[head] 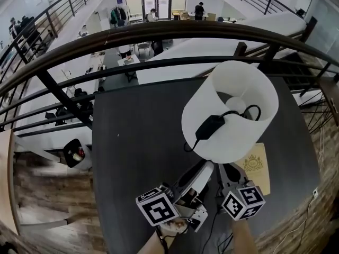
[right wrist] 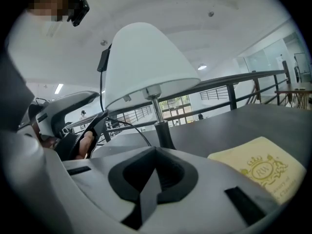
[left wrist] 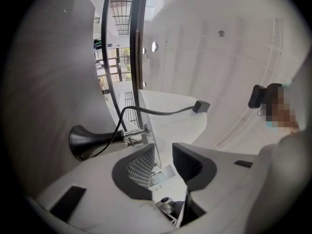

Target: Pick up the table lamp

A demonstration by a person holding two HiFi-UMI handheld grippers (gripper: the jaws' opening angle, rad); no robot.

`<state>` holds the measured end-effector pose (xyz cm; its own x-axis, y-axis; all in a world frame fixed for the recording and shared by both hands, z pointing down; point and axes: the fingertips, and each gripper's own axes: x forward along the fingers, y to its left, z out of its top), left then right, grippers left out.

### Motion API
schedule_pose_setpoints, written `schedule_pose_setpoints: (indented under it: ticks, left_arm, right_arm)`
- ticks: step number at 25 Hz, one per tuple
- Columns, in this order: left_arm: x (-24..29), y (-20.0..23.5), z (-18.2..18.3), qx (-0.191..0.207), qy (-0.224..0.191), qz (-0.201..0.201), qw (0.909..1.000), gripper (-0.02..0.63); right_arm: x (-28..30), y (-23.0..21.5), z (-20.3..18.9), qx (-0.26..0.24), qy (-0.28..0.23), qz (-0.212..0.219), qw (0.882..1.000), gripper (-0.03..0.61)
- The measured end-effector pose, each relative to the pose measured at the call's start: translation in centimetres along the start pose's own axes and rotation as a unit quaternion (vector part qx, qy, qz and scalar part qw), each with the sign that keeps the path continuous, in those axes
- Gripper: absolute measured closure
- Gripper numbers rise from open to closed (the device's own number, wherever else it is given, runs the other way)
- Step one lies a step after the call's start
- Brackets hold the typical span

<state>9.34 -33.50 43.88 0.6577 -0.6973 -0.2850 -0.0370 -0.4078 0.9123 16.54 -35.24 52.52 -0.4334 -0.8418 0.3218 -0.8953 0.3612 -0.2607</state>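
Lamp (head: 230, 110) upright on table (head: 132, 136), cord (head: 211, 126) slung over shade. Left gripper (left wrist: 163, 152) tipped sideways near stem (left wrist: 134, 134), jaws apart, nothing gripped, probably lining up to grab. Right gripper (right wrist: 156, 156) closed, empty, facing the stem, beside booklet (right wrist: 258, 167).

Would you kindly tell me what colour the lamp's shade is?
The lamp shade is white; the right gripper view shows it best.
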Motion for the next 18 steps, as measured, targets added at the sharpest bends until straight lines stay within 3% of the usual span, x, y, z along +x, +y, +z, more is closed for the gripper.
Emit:
schedule_pose_setpoints:
  ticks: [6, 18]
  left_arm:
    - [0.5, 0.2, 0.3, -0.023, -0.023, -0.018, 0.9993, 0.436]
    - [1.1, 0.0, 0.3, -0.033, -0.043, -0.044, 0.9975, 0.431]
  right_arm:
    - [0.8, 0.2, -0.5, -0.003, 0.006, 0.014, 1.000, 0.581]
    - [1.2, 0.3, -0.9, -0.001, 0.002, 0.022, 1.000, 0.581]
